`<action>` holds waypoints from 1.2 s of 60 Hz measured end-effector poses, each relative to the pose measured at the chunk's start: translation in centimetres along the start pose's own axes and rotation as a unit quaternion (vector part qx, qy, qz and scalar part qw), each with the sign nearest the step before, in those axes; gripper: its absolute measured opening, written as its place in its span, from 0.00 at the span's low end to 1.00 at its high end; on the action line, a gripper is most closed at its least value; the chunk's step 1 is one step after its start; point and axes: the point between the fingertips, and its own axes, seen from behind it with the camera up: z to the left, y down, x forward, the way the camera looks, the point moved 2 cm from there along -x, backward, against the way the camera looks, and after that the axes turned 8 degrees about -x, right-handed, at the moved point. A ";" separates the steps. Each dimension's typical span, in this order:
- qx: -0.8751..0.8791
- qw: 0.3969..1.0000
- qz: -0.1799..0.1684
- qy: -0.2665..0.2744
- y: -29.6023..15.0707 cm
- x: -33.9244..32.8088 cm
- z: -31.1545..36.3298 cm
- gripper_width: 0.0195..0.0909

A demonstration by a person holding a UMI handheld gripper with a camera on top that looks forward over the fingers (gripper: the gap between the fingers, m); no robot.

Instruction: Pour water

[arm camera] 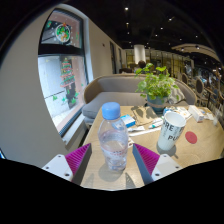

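The gripper [113,160] holds a clear plastic bottle [113,140] with a blue cap [111,110]. The bottle stands upright between the two pink pads [76,158], and both fingers appear to press against its sides, so the gripper is narrowed onto it. The bottle's lower part dips out of sight between the fingers, so whether it rests on the wooden table [205,148] or is lifted cannot be told.

From the bottle, at about three o'clock and a little apart, stands a white paper cup [172,132] with dark lettering on its side. Its mouth faces up and it leans slightly in this wide view. Just past the cup at four o'clock a small red round spot [191,138] lies on the table top.

At one o'clock, beyond the cup, a leafy green plant [157,84] grows from a blue pot [158,102] on the table. Between the bottle and the pot, some flat blue and white items [132,120] lie on the wood; what they are is not clear.

At eleven o'clock a large window [64,70] fills the wall, with a round green sign [63,33] near its top. At twelve o'clock, behind the table, stands a grey sofa [118,92].
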 end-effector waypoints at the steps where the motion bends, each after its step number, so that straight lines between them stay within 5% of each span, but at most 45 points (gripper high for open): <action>1: 0.000 1.000 0.000 0.003 0.0 0.5 0.0 0.91; 6: 0.003 1.000 -0.004 0.018 0.0 2.8 -0.2 0.81; 11: -0.006 1.000 -0.001 0.031 0.7 4.3 -0.7 0.54; 25: -0.008 0.999 -0.023 0.023 0.1 4.5 -0.7 0.27; 38: 0.012 1.000 -0.028 -0.001 -1.3 3.8 -0.8 0.23; 53: 0.221 0.968 -0.084 -0.090 -10.4 0.6 -1.4 0.23; 72: 0.645 0.721 -0.089 -0.235 -15.4 1.3 -9.1 0.22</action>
